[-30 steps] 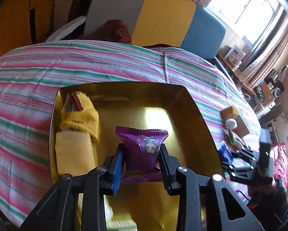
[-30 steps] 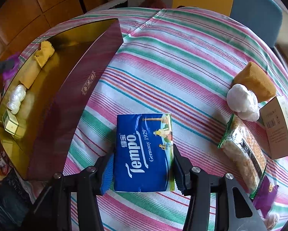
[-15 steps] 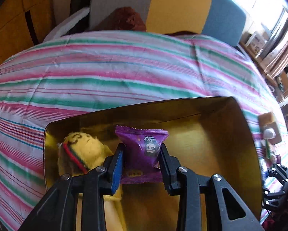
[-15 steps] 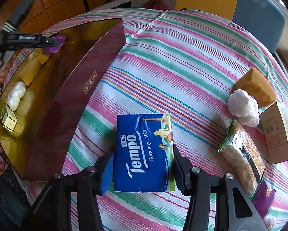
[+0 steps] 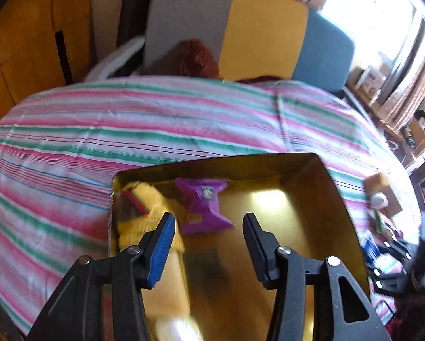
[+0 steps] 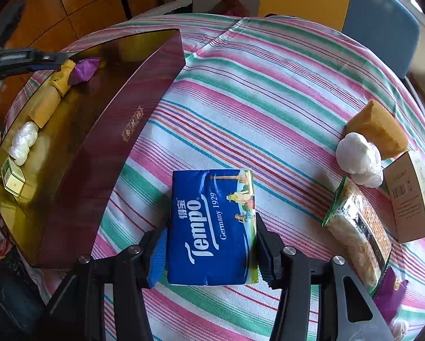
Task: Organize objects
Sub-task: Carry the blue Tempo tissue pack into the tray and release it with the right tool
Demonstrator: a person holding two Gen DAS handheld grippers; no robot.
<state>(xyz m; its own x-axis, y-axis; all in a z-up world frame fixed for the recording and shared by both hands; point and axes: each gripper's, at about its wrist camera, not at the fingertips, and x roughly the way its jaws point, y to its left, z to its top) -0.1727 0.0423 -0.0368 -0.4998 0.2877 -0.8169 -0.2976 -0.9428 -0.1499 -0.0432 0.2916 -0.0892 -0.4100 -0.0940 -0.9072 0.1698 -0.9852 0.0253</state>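
My left gripper (image 5: 209,224) is open and empty above the gold-lined box (image 5: 303,170). A purple snack packet (image 5: 205,206) lies loose in the box's far left corner, just beyond my fingertips, next to a yellow knitted thing (image 5: 144,210). My right gripper (image 6: 211,241) is shut on a blue Tempo tissue pack (image 6: 212,224) and holds it over the striped tablecloth, right of the box's maroon wall (image 6: 110,147). The packet also shows in the right wrist view (image 6: 84,68), with the left gripper (image 6: 50,59) beside it.
The box also holds a white plastic bundle (image 6: 23,142) and a small green-white carton (image 6: 12,174). On the cloth at right lie an orange sponge (image 6: 377,126), a white ball (image 6: 358,157), a cardboard box (image 6: 409,196), a noodle packet (image 6: 357,230) and another purple packet (image 6: 389,292).
My left gripper has opened and let go of the purple packet, which now lies in the box's far corner; the gripper has pulled back. The right gripper still holds the tissue pack.
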